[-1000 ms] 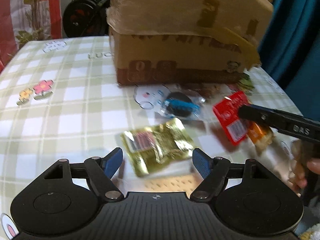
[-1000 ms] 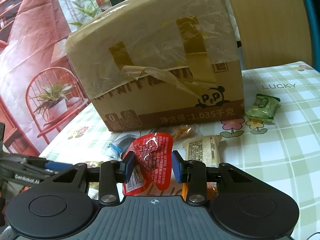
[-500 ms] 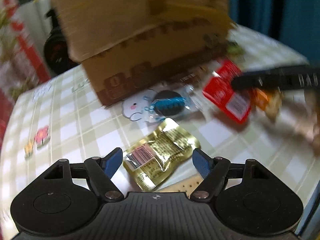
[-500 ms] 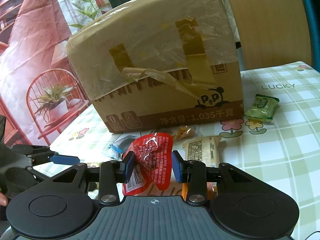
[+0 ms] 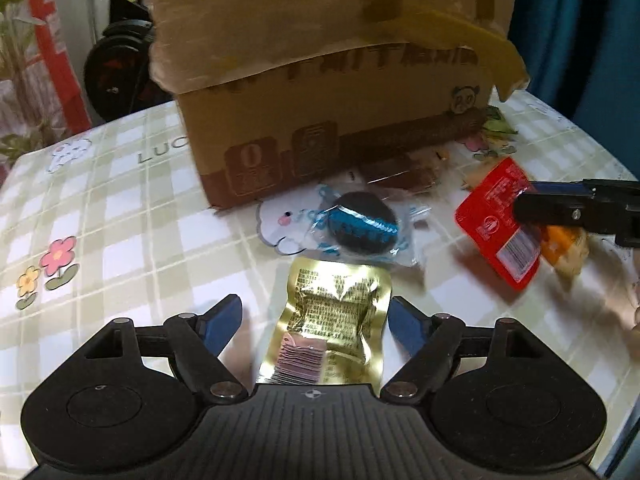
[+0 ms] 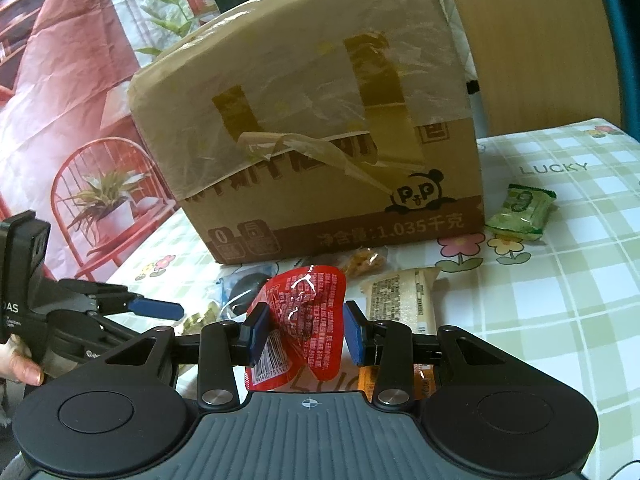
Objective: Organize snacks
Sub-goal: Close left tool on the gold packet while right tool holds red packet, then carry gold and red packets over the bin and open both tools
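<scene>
Checked cloth covers the worktop (image 5: 120, 208) below the cardboard box (image 5: 320, 80) — the left hand-held gripper (image 5: 314, 320), fingers apart, has swung square onto the gold packet (image 5: 332, 320) at six o'clock, ready to pinch, while the right hand-held gripper (image 6: 304, 332) stays clamped on the red packet (image 6: 308, 320).

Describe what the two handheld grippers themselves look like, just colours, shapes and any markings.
Both are matte black. The left gripper and right gripper each have a ribbed grey-black body with a small crosshair mark, two round discs, triangular cut-outs, silver pivot screws and blue-padded jaws. White lettering ending in "AS" shows on the left one's side. No cables visible.
</scene>
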A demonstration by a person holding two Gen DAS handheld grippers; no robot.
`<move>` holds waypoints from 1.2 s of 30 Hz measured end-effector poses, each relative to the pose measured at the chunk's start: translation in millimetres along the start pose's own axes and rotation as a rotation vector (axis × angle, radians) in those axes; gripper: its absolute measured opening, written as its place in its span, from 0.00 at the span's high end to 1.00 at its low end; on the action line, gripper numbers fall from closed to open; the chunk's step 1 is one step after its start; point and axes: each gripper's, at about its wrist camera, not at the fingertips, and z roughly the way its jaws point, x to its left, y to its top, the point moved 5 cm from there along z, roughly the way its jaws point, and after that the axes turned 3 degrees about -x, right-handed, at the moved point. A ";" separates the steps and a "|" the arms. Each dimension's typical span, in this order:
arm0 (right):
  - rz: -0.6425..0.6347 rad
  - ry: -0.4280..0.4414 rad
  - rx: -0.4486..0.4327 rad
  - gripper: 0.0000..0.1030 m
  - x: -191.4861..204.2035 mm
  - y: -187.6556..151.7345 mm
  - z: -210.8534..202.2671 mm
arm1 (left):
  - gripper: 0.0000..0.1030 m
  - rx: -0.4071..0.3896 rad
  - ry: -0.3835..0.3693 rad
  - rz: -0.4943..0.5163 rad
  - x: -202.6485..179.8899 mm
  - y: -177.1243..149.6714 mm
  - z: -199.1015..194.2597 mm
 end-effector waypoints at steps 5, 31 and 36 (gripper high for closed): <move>0.008 0.004 0.005 0.65 -0.4 -0.8 1.8 | 0.20 -0.013 -0.011 0.014 -3.9 -12.0 -8.5; -0.030 0.013 -0.023 0.65 8.2 11.0 -7.7 | 0.54 -0.177 0.033 -0.119 6.9 4.2 -45.1; -0.055 0.021 -0.071 0.65 14.6 29.3 -18.3 | 0.54 -0.285 0.038 -0.126 6.0 30.0 -73.1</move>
